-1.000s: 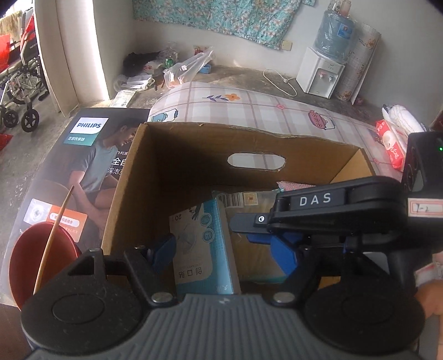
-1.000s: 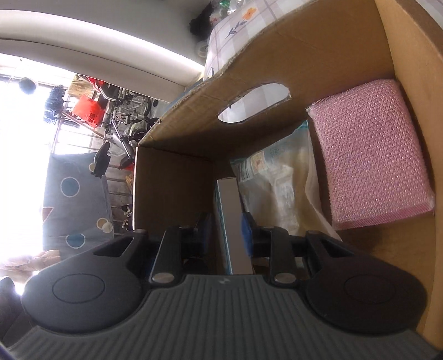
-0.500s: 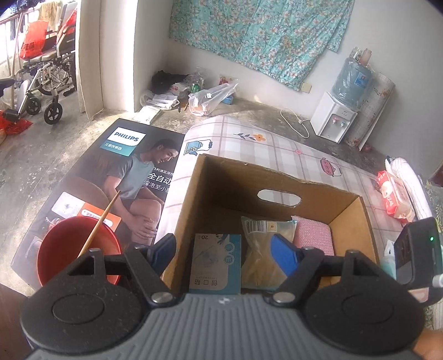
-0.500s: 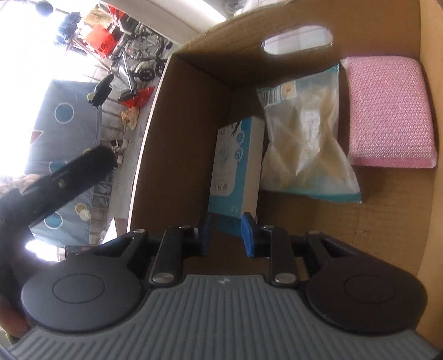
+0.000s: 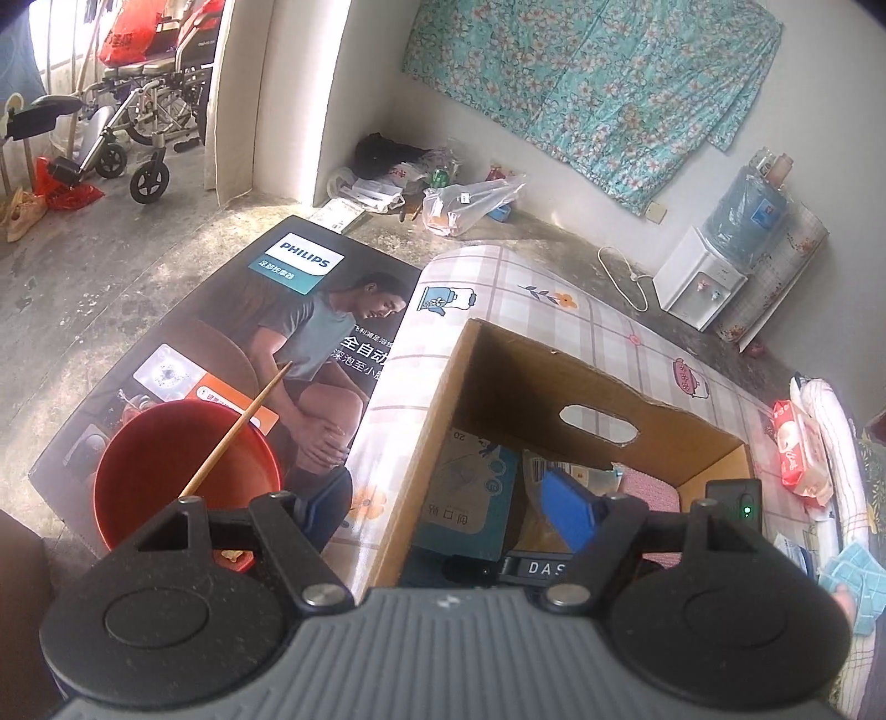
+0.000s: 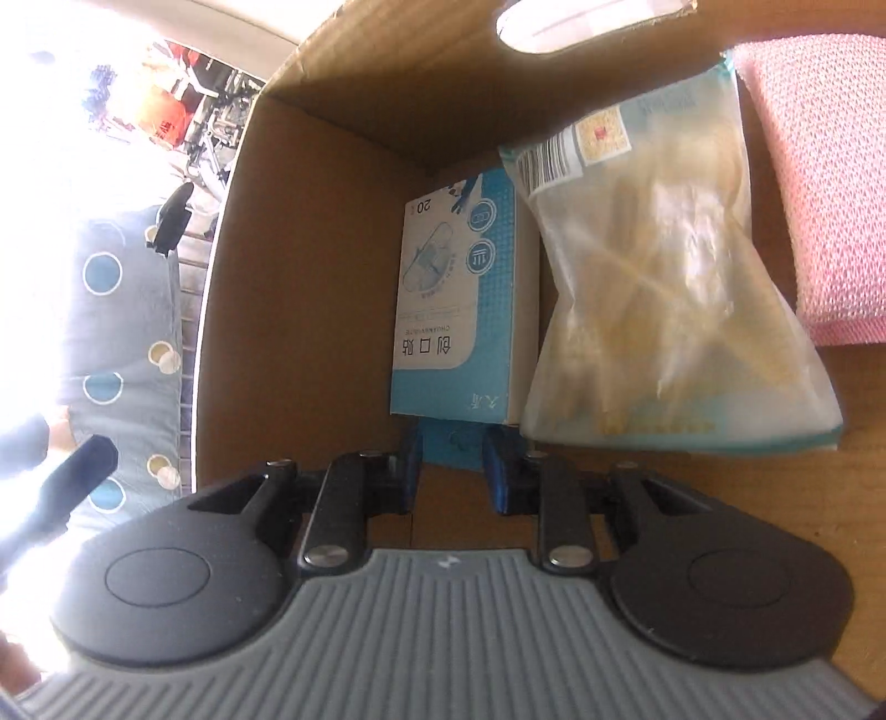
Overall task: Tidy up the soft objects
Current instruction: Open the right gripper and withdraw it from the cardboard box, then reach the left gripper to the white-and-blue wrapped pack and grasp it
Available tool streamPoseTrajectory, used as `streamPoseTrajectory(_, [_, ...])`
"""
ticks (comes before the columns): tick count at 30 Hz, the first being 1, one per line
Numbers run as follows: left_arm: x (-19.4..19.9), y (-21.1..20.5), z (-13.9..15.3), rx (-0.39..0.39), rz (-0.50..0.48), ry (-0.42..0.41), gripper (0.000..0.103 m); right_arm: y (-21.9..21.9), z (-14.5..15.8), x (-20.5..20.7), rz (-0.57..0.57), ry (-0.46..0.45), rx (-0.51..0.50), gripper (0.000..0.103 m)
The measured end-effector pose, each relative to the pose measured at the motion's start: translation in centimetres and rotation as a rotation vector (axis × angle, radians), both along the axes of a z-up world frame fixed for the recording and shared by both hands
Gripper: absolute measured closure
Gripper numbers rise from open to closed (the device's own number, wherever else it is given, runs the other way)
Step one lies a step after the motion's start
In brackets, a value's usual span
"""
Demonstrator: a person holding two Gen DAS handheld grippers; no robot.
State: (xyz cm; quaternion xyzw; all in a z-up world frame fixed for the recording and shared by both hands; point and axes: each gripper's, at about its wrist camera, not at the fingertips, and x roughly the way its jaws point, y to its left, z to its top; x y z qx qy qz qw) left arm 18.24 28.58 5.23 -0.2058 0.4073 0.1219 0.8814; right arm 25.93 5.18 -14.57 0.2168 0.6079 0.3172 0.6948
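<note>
Standing on a checked, flower-printed cloth [image 5: 554, 310], the open cardboard box [image 5: 443, 410] holds the soft things. Farthest left on the floor, a red bowl [image 5: 166, 465] with a wooden stick [image 5: 238, 426] leaning in it sits on a flat Philips carton [image 5: 221, 332], just beside the cloth.

The left gripper [image 5: 448, 504] hovers over the box's near left corner, its blue fingers [image 5: 565, 509] spread wide with nothing between them: one lies outside the box wall, the other over the inside. Released, then.

Inside the box, three things lie in a row on the bottom. At the left is a blue-and-white plaster box [image 6: 459, 299], lying flat. Just beside it on the right, touching its edge, is a clear bag of pale yellowish contents [image 6: 664, 266] with a barcode label at its far end. Right of that, against the box's right wall, lies a pink textured sponge pad [image 6: 819, 194]. A hand-hole [image 6: 587, 22] is cut in the far wall.

The right gripper [image 6: 451, 471] points down into the box, just short of the plaster box's near end. Its jaws stand narrowly apart and grasp nothing; the plaster box lies beyond the tips.

Right of the box, on the cloth, lie a red-and-white tissue pack [image 5: 797, 454] and a blue checked cloth [image 5: 853, 581].
</note>
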Motion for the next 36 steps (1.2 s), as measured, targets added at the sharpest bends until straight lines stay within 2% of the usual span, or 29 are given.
streamPoseTrajectory(3, [-0.1, 0.1, -0.2, -0.008, 0.007, 0.0, 0.026, -0.6, 0.2, 0.3, -0.032, -0.044, 0.019, 0.079])
streamPoseTrajectory(6, [-0.1, -0.2, -0.4, -0.005, -0.001, 0.004, 0.026, -1.9, -0.2, 0.8, -0.058, -0.013, 0.057, 0.077])
streamPoseTrajectory(9, [-0.4, -0.7, -0.1, 0.004, -0.011, -0.001, 0.026, -3.6, 0.0, -0.6, -0.069, 0.01, 0.077, 0.066])
streamPoseTrajectory(10, [-0.4, -0.8, 0.1, 0.007, -0.014, -0.006, 0.026, -3.9, 0.3, -0.7, -0.068, 0.006, 0.086, 0.059])
streamPoseTrajectory(17, [-1.2, -2.7, 2.8, 0.032, -0.046, -0.074, 0.02, -9.3, 6.2, -3.0, -0.034, -0.099, 0.225, 0.052])
streamPoseTrajectory(23, [-0.8, -7.1, 4.5, 0.057, -0.149, -0.12, 0.014, -16.8, 12.1, -6.3, -0.008, -0.245, 0.302, 0.05])
streamPoseTrajectory(28, [0.9, -12.4, 4.7, 0.057, -0.288, -0.119, 0.013, -24.2, 15.3, -8.5, -0.046, -0.407, 0.228, 0.046])
streamPoseTrajectory(31, [2.1, -16.3, 4.2, 0.058, -0.373, -0.111, 0.012, -29.0, 16.3, -9.0, -0.097, -0.461, 0.176, 0.045])
streamPoseTrajectory(36, [4.6, -22.6, 2.5, 0.057, -0.505, -0.077, 0.012, -36.6, 15.2, -7.9, -0.237, -0.525, 0.074, 0.045])
